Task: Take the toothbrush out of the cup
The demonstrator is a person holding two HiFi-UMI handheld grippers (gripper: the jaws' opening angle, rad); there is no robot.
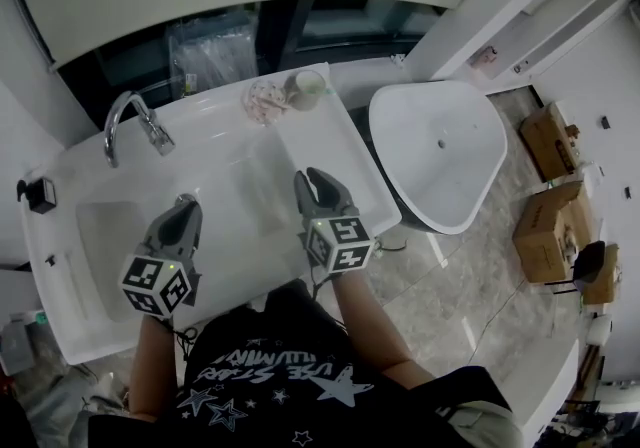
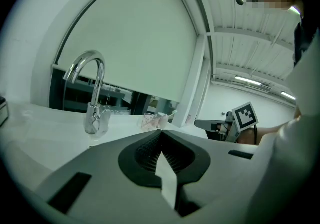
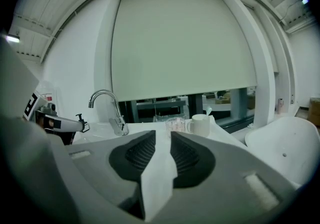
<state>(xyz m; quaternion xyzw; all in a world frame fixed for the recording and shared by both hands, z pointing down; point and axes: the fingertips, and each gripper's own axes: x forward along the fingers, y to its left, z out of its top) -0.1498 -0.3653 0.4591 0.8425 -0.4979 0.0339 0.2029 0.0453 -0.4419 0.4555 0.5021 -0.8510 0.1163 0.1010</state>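
Note:
A white cup (image 1: 306, 86) stands at the far end of the white counter (image 1: 330, 151), beside a clear glass (image 1: 265, 101). The right gripper view shows the cup (image 3: 201, 124) straight ahead, with a toothbrush head (image 3: 208, 111) poking above its rim and the glass (image 3: 175, 124) to its left. My right gripper (image 1: 315, 181) hovers over the counter well short of the cup; a narrow gap shows between its jaws (image 3: 163, 135) and nothing is in it. Over the sink, my left gripper (image 1: 185, 204) has its jaws together (image 2: 161, 130) and holds nothing.
A chrome faucet (image 1: 135, 121) curves over the sink basin (image 1: 110, 246) at the left. A small black item (image 1: 40, 194) sits at the counter's left edge. A white freestanding tub (image 1: 440, 151) and cardboard boxes (image 1: 548, 231) stand on the floor to the right.

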